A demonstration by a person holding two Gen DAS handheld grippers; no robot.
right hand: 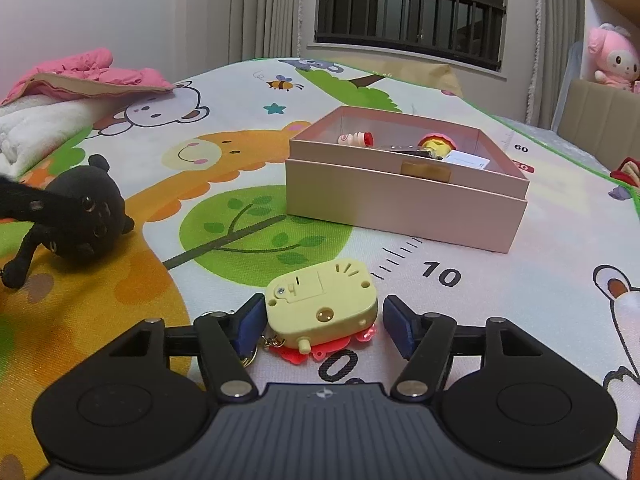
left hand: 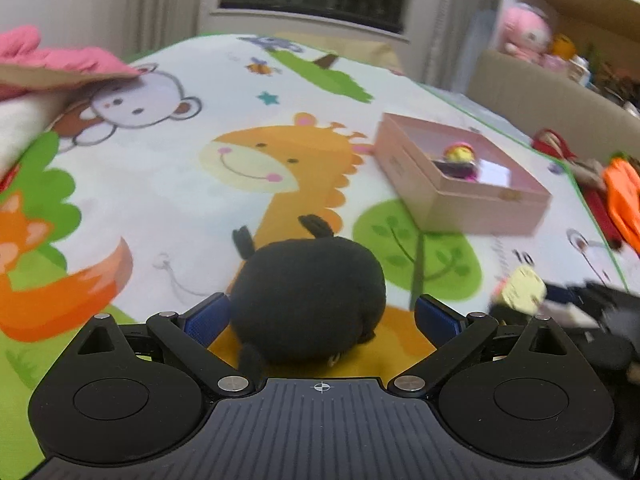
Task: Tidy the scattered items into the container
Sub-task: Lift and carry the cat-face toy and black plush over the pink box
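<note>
Pink jacket (right hand: 80,72) and folded white towel (right hand: 36,124) beyond black plush (right hand: 86,216).

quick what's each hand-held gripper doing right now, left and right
Left hand-held gripper: open around the black plush toy.
Right hand-held gripper: open around the yellow toy, not gripping.

Soft, even indoor light, warm and slightly dim; the window (right hand: 408,12) is dark. Left view is motion-blurred, right view sharp. Fisheye bends edges; corners vignette black.
</note>
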